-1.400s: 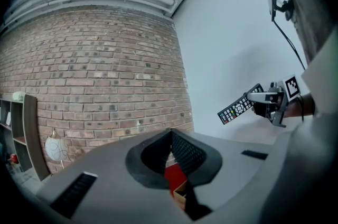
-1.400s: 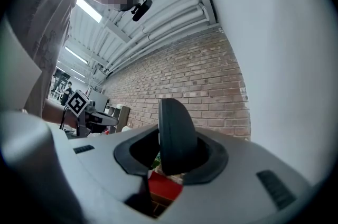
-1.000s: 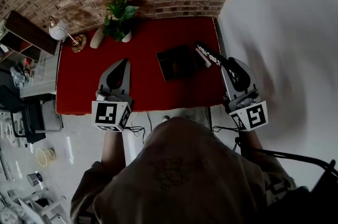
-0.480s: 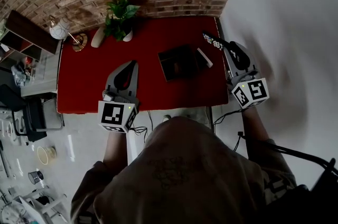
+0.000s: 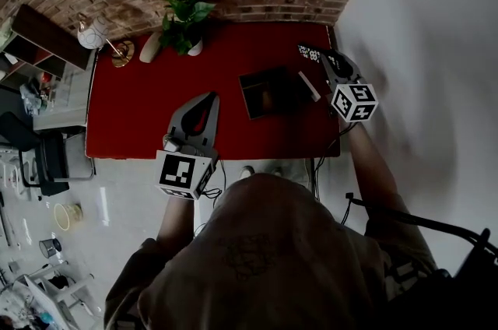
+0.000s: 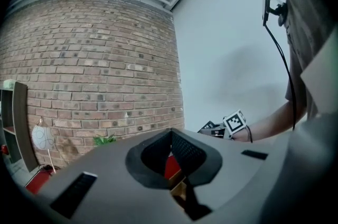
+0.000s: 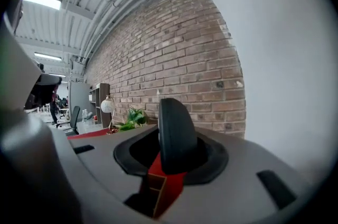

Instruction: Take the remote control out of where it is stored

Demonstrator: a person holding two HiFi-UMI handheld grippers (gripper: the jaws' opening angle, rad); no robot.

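The right tool (image 5: 323, 56) has its jaws partly closed and clamped on the remote control (image 5: 309, 53). The black remote fills the gap between the jaws, and its free end pokes out past their tips. In the right gripper view it stands upright between the jaws against the brick wall (image 7: 174, 54). From the head view the remote is outside the dark open box (image 5: 268, 91), which sits on the red surface (image 5: 140, 110) just to the left of this tool. A small white bar (image 5: 309, 86) lies against the box's near side, between the box and the tool. The pictures do not show whether the remote touches the surface.

The left tool (image 5: 212, 96) has its jaw tips brought together with nothing between them. Through the opening behind the tips, only a strip of the red surface and a wooden edge show. This tool is over the near part of the surface, well apart from the other one. The box is ahead of it and to its right. A potted plant (image 5: 185, 21) stands far ahead of it at the wall, and a table lamp (image 5: 93, 33) is ahead and to its left.
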